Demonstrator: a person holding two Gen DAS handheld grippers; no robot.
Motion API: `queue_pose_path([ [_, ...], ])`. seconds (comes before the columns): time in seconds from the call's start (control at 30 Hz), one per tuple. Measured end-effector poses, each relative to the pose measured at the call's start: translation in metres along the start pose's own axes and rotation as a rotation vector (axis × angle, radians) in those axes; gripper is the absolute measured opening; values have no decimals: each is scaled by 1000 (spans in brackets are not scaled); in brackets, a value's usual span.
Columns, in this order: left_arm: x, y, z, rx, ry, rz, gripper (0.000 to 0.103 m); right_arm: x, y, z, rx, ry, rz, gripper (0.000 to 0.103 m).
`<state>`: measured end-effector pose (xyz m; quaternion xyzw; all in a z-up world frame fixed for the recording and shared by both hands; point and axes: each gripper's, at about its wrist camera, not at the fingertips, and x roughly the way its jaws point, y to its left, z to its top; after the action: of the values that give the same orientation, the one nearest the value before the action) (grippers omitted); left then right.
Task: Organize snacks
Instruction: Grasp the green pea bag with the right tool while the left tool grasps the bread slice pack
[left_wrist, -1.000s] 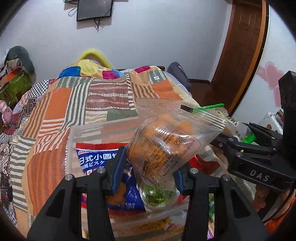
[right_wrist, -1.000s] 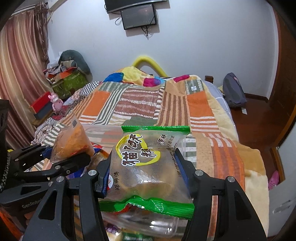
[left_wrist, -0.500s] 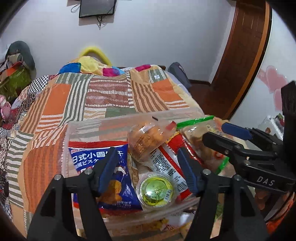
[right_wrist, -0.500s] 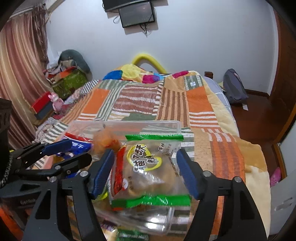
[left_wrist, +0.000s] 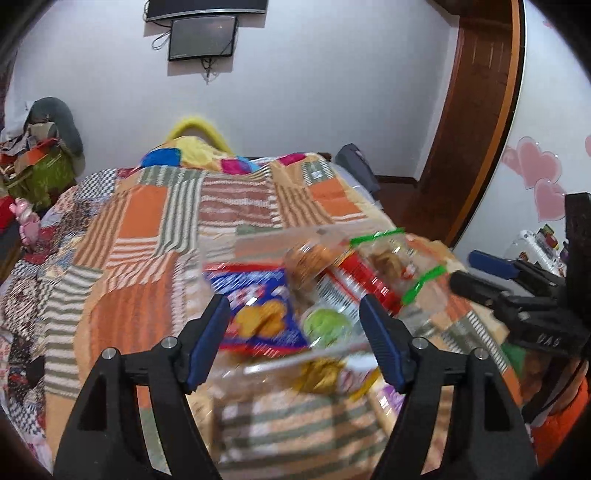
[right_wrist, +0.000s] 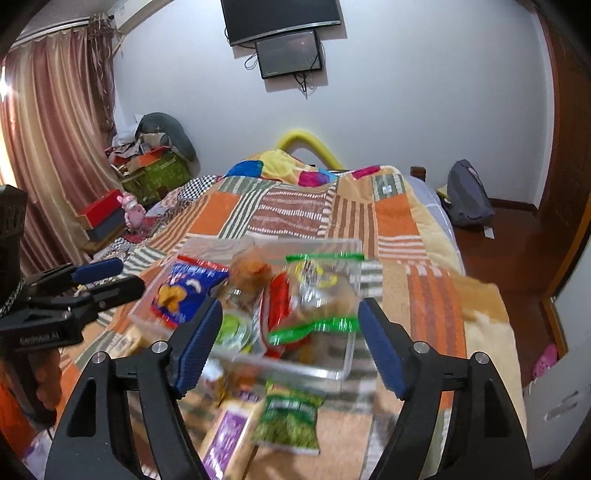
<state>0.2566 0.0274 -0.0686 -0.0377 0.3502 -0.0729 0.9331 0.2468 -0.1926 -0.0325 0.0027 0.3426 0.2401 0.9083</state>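
Observation:
A clear plastic bin (right_wrist: 347, 354) sits on the quilted bed and holds snacks: a blue biscuit bag (right_wrist: 184, 295), an orange snack pouch (right_wrist: 253, 269), a green-edged bun pack (right_wrist: 321, 295) and a green-lidded cup (right_wrist: 232, 326). In the left wrist view the bin (left_wrist: 258, 365) shows the blue bag (left_wrist: 258, 310), the pouch (left_wrist: 308, 260) and the cup (left_wrist: 327, 325). My left gripper (left_wrist: 295, 345) is open and empty, just short of the bin. My right gripper (right_wrist: 290, 347) is open and empty, also pulled back from the bin.
A green snack bag (right_wrist: 290, 421) and a purple-labelled pack (right_wrist: 229, 439) lie on the quilt in front of the bin. The patchwork quilt (right_wrist: 295, 210) stretches behind. The bed's right edge drops to a wooden floor (right_wrist: 517, 251).
Both grippers opened and let go: the orange pouch and the green-edged bun pack dropped into the bin. Both grippers then drew back and up from the bin.

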Motion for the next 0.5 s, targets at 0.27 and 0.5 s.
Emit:
queue_pose_path([
  [0.27,-9,49,-48,-30,76,66,72,0,-4,-36,13,64,-41,74],
  [0.5,7,83,-90,-59,170,100,72,18,-10,-64,74,151,-31,74],
])
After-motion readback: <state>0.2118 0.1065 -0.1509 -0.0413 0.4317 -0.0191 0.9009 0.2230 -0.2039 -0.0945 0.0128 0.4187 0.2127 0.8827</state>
